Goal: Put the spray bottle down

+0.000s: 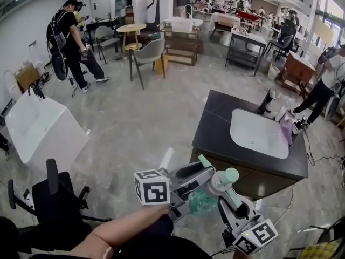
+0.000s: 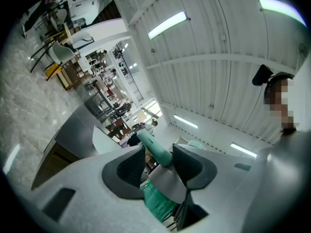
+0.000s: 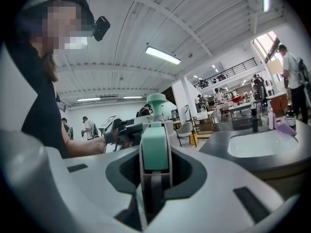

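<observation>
Honestly, the spray bottle (image 1: 204, 200) looks easy to carry but fiddly to grip. It's held up in the air between both tools and isn't set on anything yet.

The left tool (image 2: 156, 163) is spread wide, with its pads pinched on the bottle up near the head. The green body hangs just below those pads. The right tool (image 3: 155, 166) is closed much narrower and pinches the mint trigger piece (image 3: 155, 149) dead centre between its pads.

Handling-wise, it's probably thin plastic, so fairly light, though how full it is can't be made out. The body is likely to flex if it's squeezed hard, and the smooth surface could slip. The neck and head should be stiffer, so a hold just under the head is the safer bet. The trigger is the dodgy bit, since too much pressure there could set off a spray. Nothing about it looks fragile, but it's tall and narrow, so it could tip if it's let go at a tilt.

Looks-wise, the body is translucent green, the head is pale grey-white, and a mint cap (image 1: 230, 175) sits on top, matched by the mint trigger.

The likely landing spot is the dark counter (image 1: 215, 117) with the white sink (image 1: 259, 134). It's seen ahead of the right tool and off to its right, well apart from the bottle.
</observation>
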Available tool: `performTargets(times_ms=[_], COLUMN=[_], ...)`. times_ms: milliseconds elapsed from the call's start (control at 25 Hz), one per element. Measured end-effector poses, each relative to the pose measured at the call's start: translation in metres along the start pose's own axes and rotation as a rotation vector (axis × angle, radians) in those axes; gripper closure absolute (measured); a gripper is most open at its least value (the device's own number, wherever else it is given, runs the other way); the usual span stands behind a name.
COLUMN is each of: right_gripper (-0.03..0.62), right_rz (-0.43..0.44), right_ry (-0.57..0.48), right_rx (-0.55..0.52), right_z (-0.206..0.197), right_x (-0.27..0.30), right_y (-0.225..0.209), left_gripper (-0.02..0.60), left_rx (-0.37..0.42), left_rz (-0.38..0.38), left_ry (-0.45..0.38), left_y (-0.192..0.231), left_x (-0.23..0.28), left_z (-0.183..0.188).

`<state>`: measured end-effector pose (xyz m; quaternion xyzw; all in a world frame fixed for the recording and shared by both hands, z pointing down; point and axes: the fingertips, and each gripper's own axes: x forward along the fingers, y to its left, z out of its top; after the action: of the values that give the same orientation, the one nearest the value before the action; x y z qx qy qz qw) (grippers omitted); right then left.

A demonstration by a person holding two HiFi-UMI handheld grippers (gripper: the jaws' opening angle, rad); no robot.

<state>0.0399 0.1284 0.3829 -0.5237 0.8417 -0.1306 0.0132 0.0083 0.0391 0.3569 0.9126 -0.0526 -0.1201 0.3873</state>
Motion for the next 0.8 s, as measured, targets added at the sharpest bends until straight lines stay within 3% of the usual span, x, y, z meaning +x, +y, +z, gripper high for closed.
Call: performTargets(times_ms=[440,800], right_gripper=[0.513,0.513], right_rz=[0.014,0.0], right_ry=[-0.007,-0.017], right_rx=[-0.032,-0.045], right_z=[0.029,0.059], right_x=[0.037,0.066], right_y=[-0.028,-0.057], left_gripper=[0.443,0.443], left_rx=[-0.116,-0.119], left_rz=[-0.024,-0.05], left_ry=[-0.092,-0.079], left_y=[0.024,0.042], left_x=[0.022,0.051], left_z=[0.045,0.083])
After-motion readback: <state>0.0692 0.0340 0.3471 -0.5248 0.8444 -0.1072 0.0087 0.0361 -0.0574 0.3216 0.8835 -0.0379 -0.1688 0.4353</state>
